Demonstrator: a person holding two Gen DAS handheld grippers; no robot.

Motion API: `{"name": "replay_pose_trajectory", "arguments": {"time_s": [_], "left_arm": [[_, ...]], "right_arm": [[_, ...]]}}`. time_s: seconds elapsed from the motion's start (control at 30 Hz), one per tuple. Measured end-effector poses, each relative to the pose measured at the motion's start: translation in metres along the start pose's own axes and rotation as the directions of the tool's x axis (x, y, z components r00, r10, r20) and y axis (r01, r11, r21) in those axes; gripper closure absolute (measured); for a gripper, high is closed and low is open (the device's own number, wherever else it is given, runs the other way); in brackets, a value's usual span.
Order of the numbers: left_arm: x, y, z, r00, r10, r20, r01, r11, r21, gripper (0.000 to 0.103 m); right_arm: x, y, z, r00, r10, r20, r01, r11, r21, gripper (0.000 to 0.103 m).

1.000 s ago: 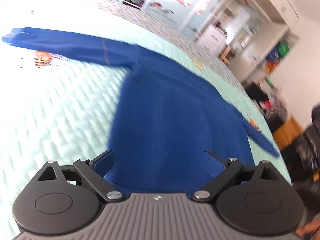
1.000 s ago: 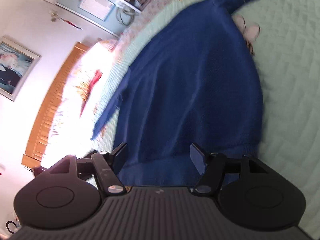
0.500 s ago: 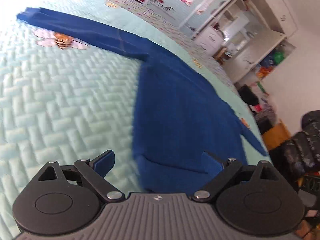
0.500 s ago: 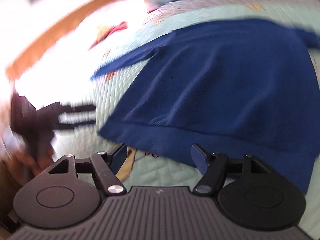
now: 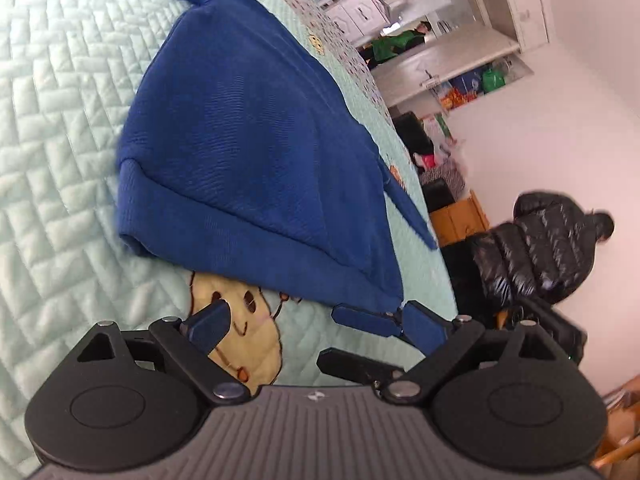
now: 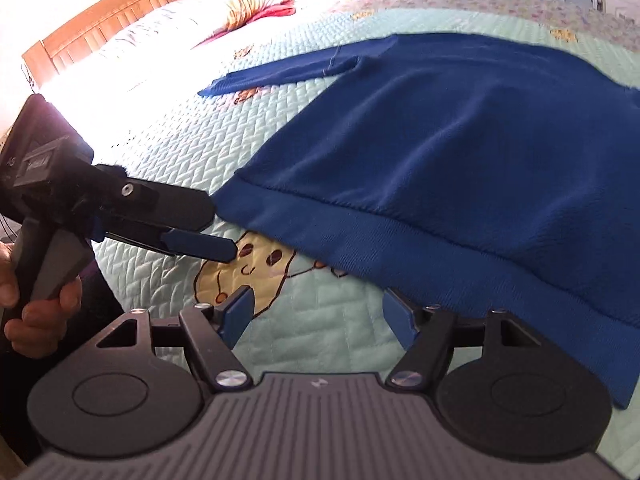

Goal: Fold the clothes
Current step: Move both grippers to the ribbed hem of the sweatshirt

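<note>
Mint quilted bedspread (image 6: 168, 136), blue knit sweater (image 6: 460, 128) spread flat for folding. We hold the right gripper (image 6: 318, 316) and left gripper (image 5: 316, 326) wide open, empty, seemingly approaching the hem.

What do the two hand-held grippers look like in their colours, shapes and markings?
Each hand-held gripper, left and right, has a grey ribbed body with a small white logo, two round black discs, black link arms with silver pivot screws, and flat blue fingers. Seen from the side, the left one has a black housing and a grey pistol-style handle. No cables or sleeves are visible.
</note>
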State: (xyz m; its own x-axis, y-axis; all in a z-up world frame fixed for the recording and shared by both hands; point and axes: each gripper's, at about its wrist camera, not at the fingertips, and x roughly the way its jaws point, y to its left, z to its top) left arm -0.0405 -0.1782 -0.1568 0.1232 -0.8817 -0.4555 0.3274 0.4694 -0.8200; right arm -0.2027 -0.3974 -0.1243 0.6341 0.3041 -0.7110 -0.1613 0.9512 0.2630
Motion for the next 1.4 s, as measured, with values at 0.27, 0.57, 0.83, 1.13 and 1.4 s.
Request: {"name": "replay_pose_trajectory", "arguments": {"time_s": [0.27,0.57,0.83,1.13,1.4], "left_arm": [[0.012,0.006,0.006,0.999,-0.05,0.002,0.05,0.993,-0.105,0.007],[0.007,-0.001,0.016,0.996,-0.088,0.021,0.09,0.989,-0.12,0.007],[0.013,-0.007,0.025,0.995,-0.087,0.039,0.09,0.99,-0.111,0.006],[0.016,-0.002,0.031,0.995,-0.091,0.048,0.096,0.988,-0.124,0.006],[0.017,-0.006,0.036,0.993,-0.102,0.059,0.109,0.986,-0.125,0.006]], "right_arm": [[0.007,0.006,-0.001,1.0,0.009,0.017,-0.008,0.999,-0.048,0.031],[0.013,0.013,-0.007,1.0,0.022,0.01,-0.021,0.998,-0.054,0.03],[0.015,0.019,-0.006,1.0,0.013,0.012,-0.012,0.996,-0.085,0.028],[0.02,0.025,-0.004,0.999,0.038,0.001,-0.038,0.993,-0.111,0.028],[0.018,0.029,-0.001,0.998,0.034,0.049,-0.027,0.99,-0.135,0.027]]}}
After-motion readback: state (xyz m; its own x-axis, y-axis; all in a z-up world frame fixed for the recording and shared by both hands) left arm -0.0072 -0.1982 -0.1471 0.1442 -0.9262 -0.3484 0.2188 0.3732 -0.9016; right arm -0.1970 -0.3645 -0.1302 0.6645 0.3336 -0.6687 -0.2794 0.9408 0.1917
